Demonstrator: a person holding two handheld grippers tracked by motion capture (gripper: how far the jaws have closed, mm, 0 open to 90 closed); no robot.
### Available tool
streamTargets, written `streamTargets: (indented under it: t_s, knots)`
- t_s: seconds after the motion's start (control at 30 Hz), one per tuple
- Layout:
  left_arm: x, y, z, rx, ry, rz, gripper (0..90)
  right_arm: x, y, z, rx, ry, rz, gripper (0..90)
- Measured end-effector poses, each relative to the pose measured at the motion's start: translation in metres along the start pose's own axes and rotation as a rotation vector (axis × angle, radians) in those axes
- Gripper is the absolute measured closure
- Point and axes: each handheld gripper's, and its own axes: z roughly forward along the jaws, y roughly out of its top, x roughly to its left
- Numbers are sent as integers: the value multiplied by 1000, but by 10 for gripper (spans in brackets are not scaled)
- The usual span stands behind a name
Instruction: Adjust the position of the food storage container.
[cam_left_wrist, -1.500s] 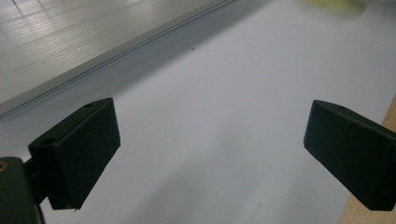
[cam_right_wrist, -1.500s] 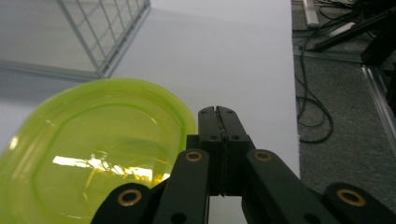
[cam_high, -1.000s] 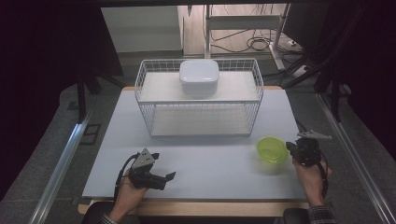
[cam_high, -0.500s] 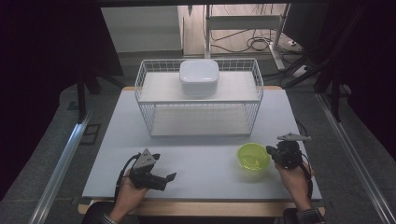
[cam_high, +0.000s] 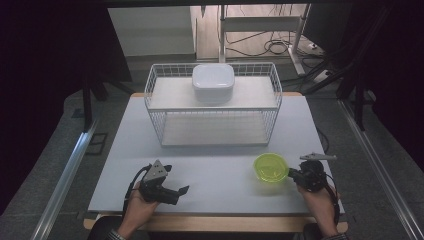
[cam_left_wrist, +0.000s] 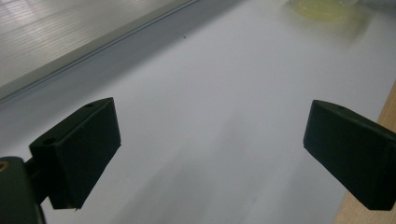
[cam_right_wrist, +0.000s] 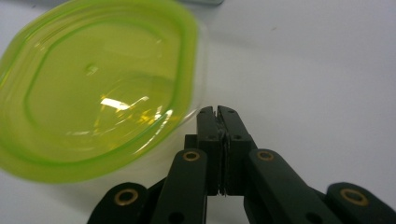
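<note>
While clamped, apparently on its thin rim, right hand-held gripper (cam_right_wrist: 219, 112) holding green lidded container (cam_high: 270, 167) just leftward, on table (cam_high: 210, 170) front-right; left hand-held gripper (cam_high: 177, 192) gaping empty, well apart.

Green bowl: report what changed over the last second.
The green bowl, with the right gripper shut on its rim, slid left and toward the person. The left gripper kept open and in place; the white container stayed on the wire rack.
</note>
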Motion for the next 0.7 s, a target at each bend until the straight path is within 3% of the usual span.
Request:
streamTargets:
  t_s: [0.5,0.7]
  knots:
    - [-1,0,2,12,-6,7,36,28,0,12,29,103,-30,885]
    - [-2,0,3,17,-7,10,36,45,6,22,38,141,-66,884]
